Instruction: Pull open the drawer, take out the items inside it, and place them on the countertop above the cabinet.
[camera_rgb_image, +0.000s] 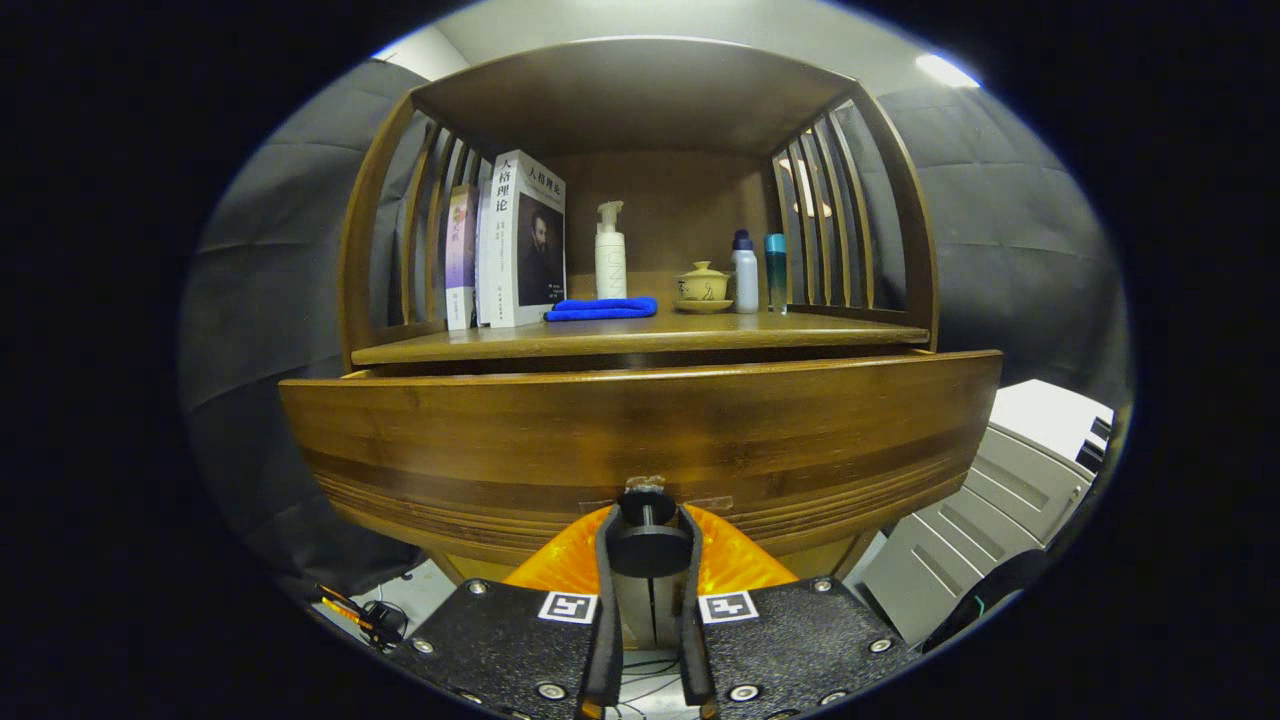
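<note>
Fingers of the gripper (648, 535) stand narrow at the bottom centre of the frame, their black pads (606, 560) pressed on either side of the round black drawer knob (648, 548), which sits between them on a short stem fixed to the drawer front. Behind the fingertips the orange body of the tool shows, and below it two black plates with square markers.

Across the middle of the frame runs the drawer front (640, 440) — a broad, dark wooden panel with grooved lines along its lower edge. It stands a little forward of the wooden cabinet (640, 100), with a dark slit showing between its top edge and the countertop (640, 338) above. What lies inside the drawer cannot be seen.

On the countertop, in the upper centre of the frame, stand several things under the cabinet's slatted sides and roof. At left are upright books (520, 240), the nearest white with a portrait on its cover. Just right of them a folded blue cloth (601, 309) lies flat, with a white pump bottle (610, 252) behind it. Further right sits a small lidded yellow teacup on a saucer (703, 286), then a white bottle with a blue cap (744, 272) and a slim teal bottle (776, 270), close beside each other.

At lower right of the frame stands a grey-white machine (1010, 490) — beside the cabinet.
</note>
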